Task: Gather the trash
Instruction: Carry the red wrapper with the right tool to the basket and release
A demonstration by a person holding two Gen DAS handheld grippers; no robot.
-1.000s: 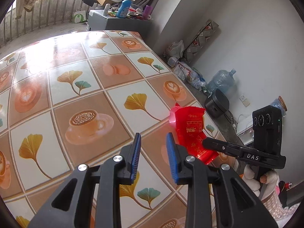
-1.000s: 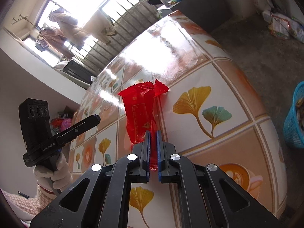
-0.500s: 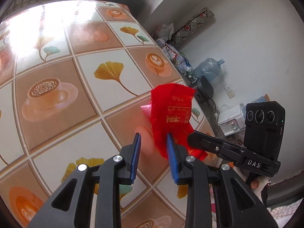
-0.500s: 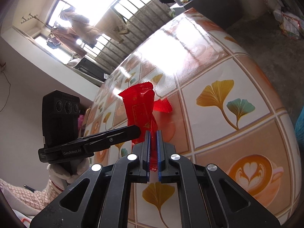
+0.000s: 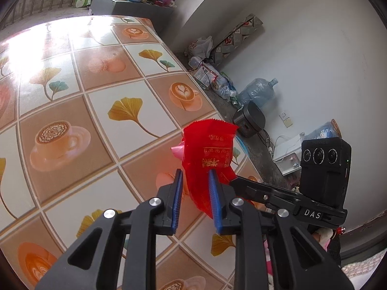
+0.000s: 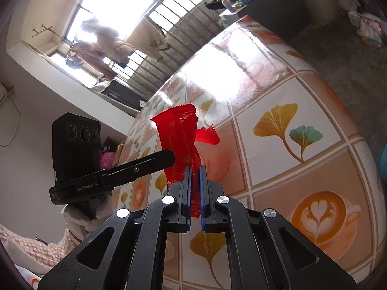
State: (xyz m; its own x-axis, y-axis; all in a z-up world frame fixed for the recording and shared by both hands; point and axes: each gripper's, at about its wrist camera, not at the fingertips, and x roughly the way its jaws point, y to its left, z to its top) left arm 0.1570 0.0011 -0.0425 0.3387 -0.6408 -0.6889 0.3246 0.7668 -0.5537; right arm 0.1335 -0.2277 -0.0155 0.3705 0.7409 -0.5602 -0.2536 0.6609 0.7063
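Tongs on the left [image 5: 193, 183], a second ago standing apart from the red wrapper [image 5: 210, 154], now straddle it with jaws open, not yet pinching. Right tongs [image 6: 195, 174] stay clamped on its lower end, holding it above the table [image 6: 278, 101], so I judge a handover near.

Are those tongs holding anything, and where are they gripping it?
The right tongs pinch a red wrapper by its bottom end, above the table. The left tongs are open around it, not clamped.
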